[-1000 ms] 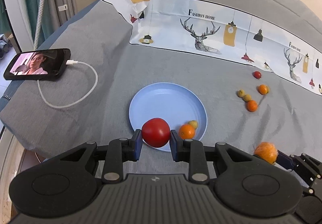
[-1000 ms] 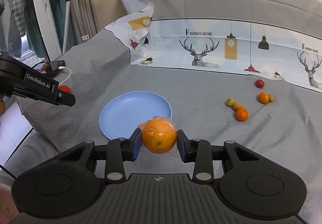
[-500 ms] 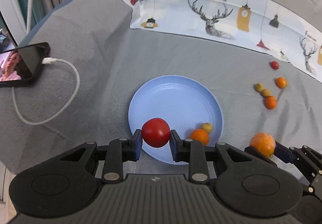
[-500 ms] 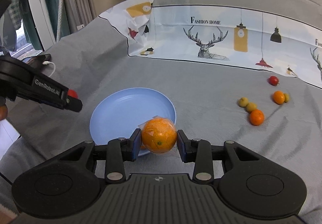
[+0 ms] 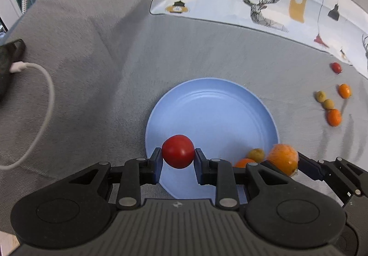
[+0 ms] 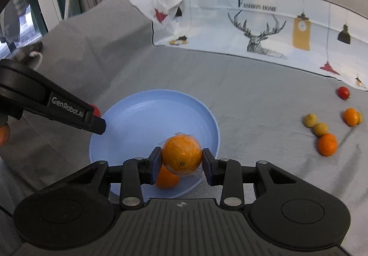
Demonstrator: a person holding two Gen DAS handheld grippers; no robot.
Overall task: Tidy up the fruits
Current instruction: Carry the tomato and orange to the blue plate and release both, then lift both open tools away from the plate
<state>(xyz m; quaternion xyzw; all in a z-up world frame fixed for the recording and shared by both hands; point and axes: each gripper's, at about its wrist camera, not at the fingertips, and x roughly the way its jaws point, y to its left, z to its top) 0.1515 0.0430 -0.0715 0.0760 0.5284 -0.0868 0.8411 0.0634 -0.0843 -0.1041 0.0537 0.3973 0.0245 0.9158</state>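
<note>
Both grippers now nearer the plate [image 5: 230, 104], holding small fruits [image 5: 253, 157].

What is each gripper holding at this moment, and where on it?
The left gripper pinches a red tomato across its sides; the right gripper pinches a plastic-wrapped orange across its sides. Both hang over the blue plate.

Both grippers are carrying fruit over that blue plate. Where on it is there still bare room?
The far half and middle of the round blue plate lie bare. Its near right rim is crowded: a small orange mandarin and a yellowish little fruit sit there, under the wrapped orange.
</note>
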